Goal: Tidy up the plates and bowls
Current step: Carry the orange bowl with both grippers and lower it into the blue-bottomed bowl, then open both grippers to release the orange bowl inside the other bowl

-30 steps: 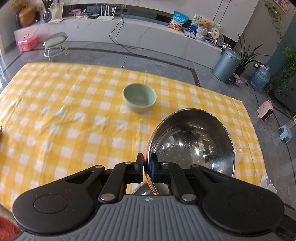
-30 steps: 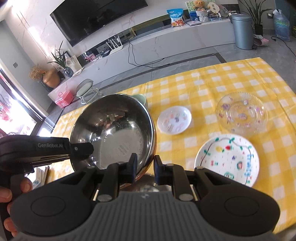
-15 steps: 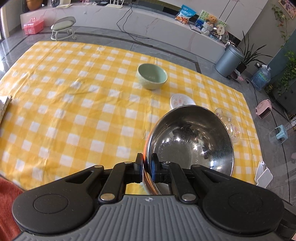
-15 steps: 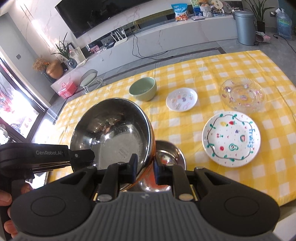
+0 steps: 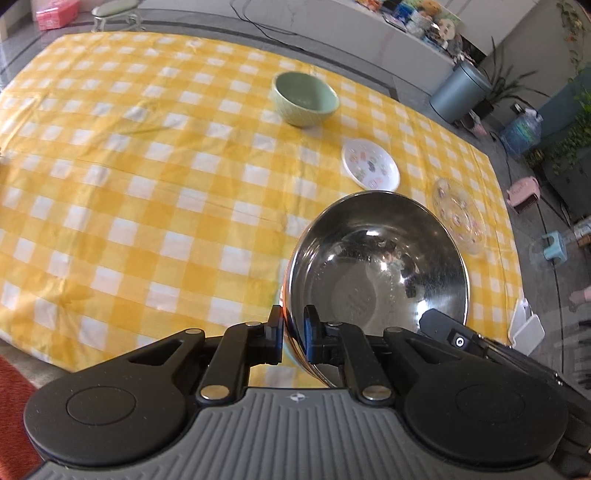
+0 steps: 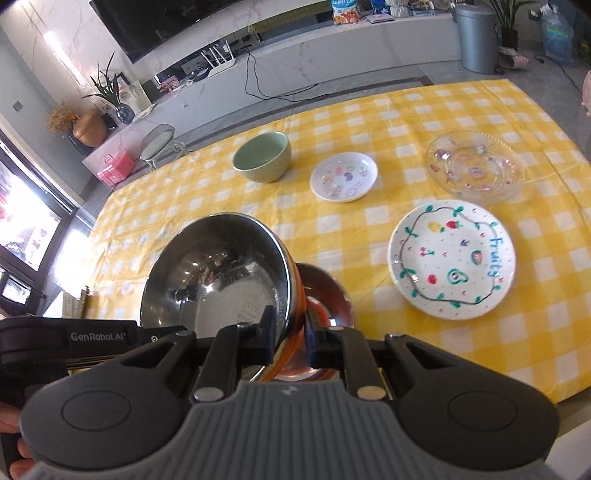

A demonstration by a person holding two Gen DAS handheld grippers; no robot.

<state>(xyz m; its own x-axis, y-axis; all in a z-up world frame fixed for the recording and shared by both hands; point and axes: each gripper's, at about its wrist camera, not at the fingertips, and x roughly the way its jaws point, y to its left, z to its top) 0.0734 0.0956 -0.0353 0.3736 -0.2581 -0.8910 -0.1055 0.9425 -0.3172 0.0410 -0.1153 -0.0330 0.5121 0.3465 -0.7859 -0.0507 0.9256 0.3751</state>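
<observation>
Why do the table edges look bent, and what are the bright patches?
Both wrist views use fisheye lenses, so the yellow checked tablecloth bows outward. In the right wrist view the window at left is blown out white. The shiny steel bowl mirrors the room, and the left wrist view's tablecloth looks slightly blurred.

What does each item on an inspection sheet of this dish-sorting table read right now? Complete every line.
Surface: yellow checked tablecloth, lightly creased.
Job's things: steel bowl held tilted by its rim above a second steel bowl; green bowl, small white plate, glass plate and fruit plate lie apart on the cloth.
Clutter: an unclear flat item at the table's edge.
Grippers: left gripper and right gripper both clamp the steel bowl's rim.
Cables: black cable at the TV cabinet.
Surroundings: TV, bin, stool.
</observation>
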